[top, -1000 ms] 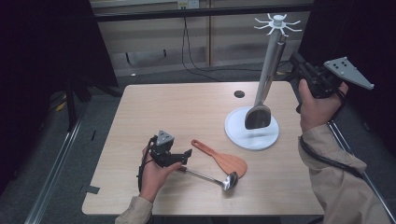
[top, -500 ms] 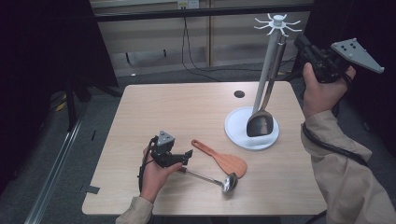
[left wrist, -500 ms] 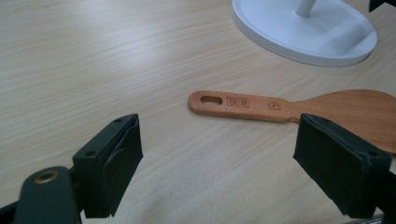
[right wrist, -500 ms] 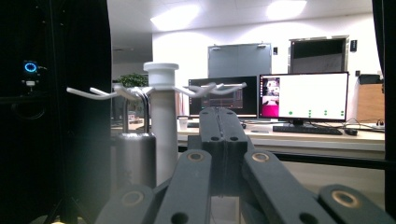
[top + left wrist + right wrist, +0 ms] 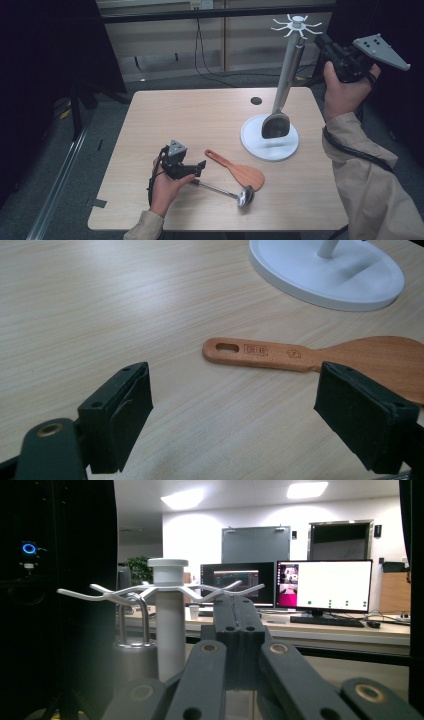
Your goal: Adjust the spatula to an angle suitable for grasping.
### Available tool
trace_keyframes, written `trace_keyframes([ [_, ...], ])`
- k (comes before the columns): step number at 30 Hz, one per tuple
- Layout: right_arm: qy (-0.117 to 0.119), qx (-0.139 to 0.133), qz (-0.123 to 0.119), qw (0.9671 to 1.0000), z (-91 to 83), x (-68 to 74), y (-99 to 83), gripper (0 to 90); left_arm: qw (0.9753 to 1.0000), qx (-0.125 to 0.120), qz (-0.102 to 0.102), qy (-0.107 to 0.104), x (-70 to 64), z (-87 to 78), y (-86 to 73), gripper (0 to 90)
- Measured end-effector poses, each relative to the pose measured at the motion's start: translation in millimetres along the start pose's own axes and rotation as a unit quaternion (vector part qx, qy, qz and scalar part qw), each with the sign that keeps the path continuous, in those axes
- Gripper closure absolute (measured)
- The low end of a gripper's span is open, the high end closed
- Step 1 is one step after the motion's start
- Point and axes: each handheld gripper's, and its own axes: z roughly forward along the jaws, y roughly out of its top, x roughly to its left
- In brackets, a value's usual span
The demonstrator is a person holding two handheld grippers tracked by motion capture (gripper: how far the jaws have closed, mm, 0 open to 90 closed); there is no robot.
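A white rack (image 5: 295, 22) with hooks rises from a round white base (image 5: 287, 147) at the table's right. A grey turner (image 5: 276, 125) hangs from one hook; its metal loop (image 5: 132, 620) rests on the hook beside the rack's post (image 5: 169, 625). My right gripper (image 5: 322, 44) is held high just right of the rack top, jaws pressed together on nothing (image 5: 239, 610). My left gripper (image 5: 200, 167) rests low on the table, open wide (image 5: 235, 405), pointing at the wooden spatula (image 5: 236, 168) (image 5: 310, 355). A metal ladle (image 5: 227, 191) lies just in front of it.
The wooden table (image 5: 200, 120) has a small round dark hole (image 5: 256, 100) near its far edge. The white base (image 5: 325, 270) lies beyond the spatula. Dark curtains and cables surround the table. Monitors (image 5: 325, 587) stand far behind the rack.
My right gripper has risen and drawn slightly right, away from the rack top. The turner hangs free and has swung a little. The left gripper has stayed put.
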Motion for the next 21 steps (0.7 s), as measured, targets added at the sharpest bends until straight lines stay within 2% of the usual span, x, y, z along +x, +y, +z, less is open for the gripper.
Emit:
trace_keyframes([
  [3, 0.006, -0.005, 0.006, 0.9999, -1.0, 2.6, -1.1, 90.0, 1.0000, 0.000, 0.000, 0.000, 0.0, -0.2, 0.0, 15.0],
  [7, 0.019, -0.006, -0.002, 0.9998, -0.3, 9.0, -0.1, 90.0, 1.0000, -0.001, 0.000, 0.003, 0.8, -0.5, 0.1, 15.0],
  [15, 0.028, -0.003, -0.010, 0.9996, 1.2, 19.1, 1.8, 90.0, 1.0000, 0.001, 0.004, 0.003, 1.0, -1.5, 0.3, 15.0],
  [21, 0.033, 0.000, -0.006, 0.9994, 2.2, 23.1, 0.8, 90.0, 1.0000, 0.003, 0.007, 0.001, 1.5, -1.4, 0.1, 15.0],
])
